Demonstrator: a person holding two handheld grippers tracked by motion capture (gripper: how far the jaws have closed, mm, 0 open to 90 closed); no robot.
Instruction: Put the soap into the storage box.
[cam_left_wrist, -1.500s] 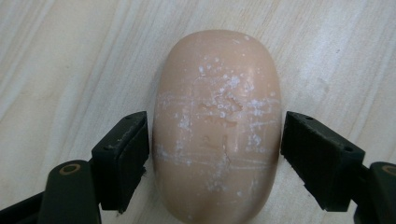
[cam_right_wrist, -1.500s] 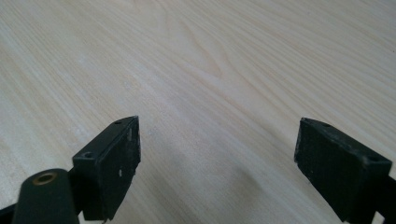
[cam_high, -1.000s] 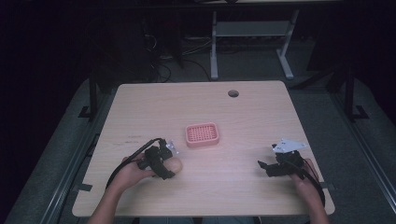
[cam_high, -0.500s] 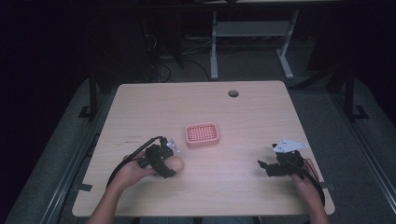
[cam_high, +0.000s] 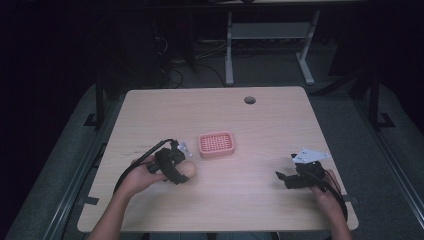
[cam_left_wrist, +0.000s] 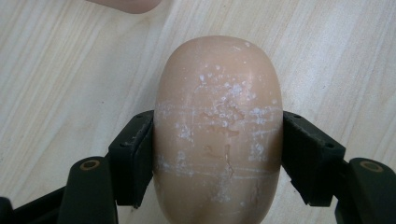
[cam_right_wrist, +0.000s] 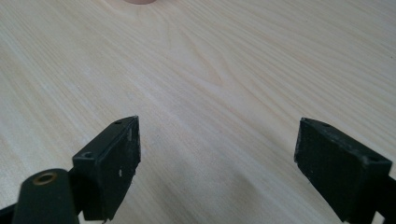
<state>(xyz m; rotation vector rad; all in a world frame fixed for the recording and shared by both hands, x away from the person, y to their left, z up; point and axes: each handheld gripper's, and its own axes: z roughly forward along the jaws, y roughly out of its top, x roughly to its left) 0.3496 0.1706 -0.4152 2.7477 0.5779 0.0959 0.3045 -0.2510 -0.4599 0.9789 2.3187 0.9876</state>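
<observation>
Between the left hand-held gripper's (cam_left_wrist: 217, 154) jaws (both pressing) sits the soap (cam_left_wrist: 217, 126).

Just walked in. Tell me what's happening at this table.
A person works at a wooden table with tongs in each hand. The left tongs are shut on a tan soap bar, gripping it by its sides low over the wood, just short of a pink soap dish. The right tongs sit open off to the right, holding nothing.
</observation>
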